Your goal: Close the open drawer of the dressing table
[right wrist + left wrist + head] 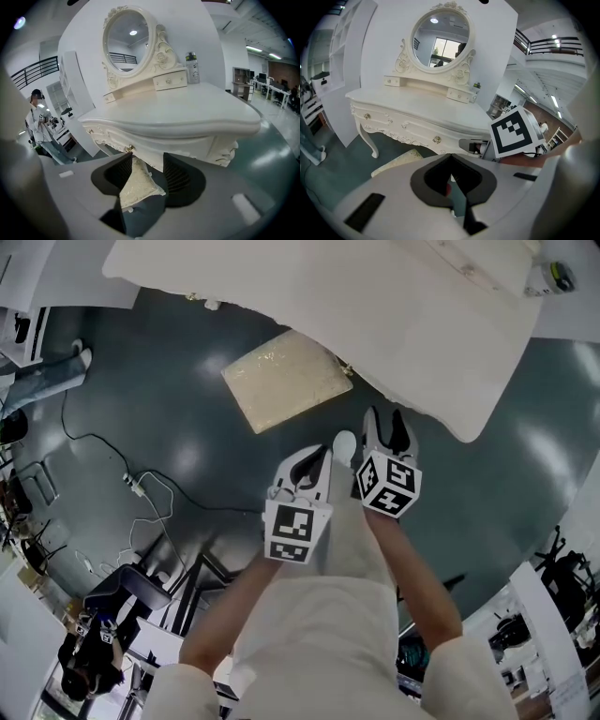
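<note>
**Mia:** Why is the big white table (394, 324) standing so close?

**Ben:** It is standing right in front of the person, so the person can reach its front without walking.

**Mia:** And the stool (286, 381)?

**Ben:** It is sitting partly under the table. I think that is keeping the way clear.

**Mia:** Where is the drawer (426, 136)?

**Ben:** It is sitting in the table's front, on the right side, near the stool's corner. It is looking a little bit out, but I cannot tell how far.

**Mia:** What are the grippers doing?

**Ben:** The right gripper (146, 157) is holding its jaws apart with nothing in them. It is pointing near the gold knob (127, 149), maybe getting ready to push. The left gripper (451, 157) is holding its jaws together, empty. It is hanging just beside the right one and, I think, only waiting.
</note>
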Tool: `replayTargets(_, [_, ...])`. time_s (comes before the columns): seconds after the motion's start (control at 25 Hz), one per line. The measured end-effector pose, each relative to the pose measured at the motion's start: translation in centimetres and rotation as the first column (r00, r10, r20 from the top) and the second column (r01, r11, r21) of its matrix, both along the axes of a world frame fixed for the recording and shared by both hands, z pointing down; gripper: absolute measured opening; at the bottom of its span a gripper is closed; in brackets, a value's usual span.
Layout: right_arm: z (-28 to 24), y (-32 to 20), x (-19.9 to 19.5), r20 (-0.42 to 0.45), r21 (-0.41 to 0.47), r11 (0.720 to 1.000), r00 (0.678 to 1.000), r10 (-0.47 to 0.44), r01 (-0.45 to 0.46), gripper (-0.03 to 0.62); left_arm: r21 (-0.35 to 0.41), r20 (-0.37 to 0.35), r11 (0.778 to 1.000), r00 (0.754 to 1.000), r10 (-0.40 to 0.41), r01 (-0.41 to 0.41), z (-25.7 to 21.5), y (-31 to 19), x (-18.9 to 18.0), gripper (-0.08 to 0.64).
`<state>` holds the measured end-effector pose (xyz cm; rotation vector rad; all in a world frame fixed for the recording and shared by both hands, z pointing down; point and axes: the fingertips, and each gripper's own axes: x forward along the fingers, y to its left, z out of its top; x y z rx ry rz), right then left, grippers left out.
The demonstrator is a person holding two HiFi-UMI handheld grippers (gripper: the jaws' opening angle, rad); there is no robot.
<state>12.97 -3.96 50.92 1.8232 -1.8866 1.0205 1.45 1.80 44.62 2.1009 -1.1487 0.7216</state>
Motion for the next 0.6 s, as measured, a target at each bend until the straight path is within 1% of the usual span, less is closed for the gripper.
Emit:
replayTargets(0.12, [-1.1,0.7,-0.3,-0.025,0.017,1.000,1.000,-0.007,0.007,0.190,0.021,0.001,1.000,1.000,0.003,-0.003,-1.0,0.6,-0.8,0.009])
replayTargets(0.2, [-2.0,1.1,-0.6,-0.043,0.032,0.999,0.999,-0.015,0.017,0.153,0.036,0.004,0.999,1.000,0.006,-0.006,-1.6,1.0,-1.5,0.009])
replayTargets(0.28, [-2.8,1.6,-0.8,-0.051,0.041,0.999,0.998,-0.023,0.025,0.142,0.046,0.002,0.999,1.000,0.004,-0.004,-2.2,1.4,-2.2,0.009])
replayTargets(0.32, [-3.3,1.8,-1.0,-0.054,0.045,0.998,0.998,-0.030,0.032,0.125,0.052,0.000,0.999,1.000,0.001,-0.001,-2.6,1.6,-2.5,0.009])
replayTargets(0.6, [-7.6,3.4,-2.2,-0.075,0.086,0.990,0.992,-0.103,0.109,0.041,0.111,-0.009,0.994,1.000,-0.006,0.007,-5.9,2.9,-4.4,0.009])
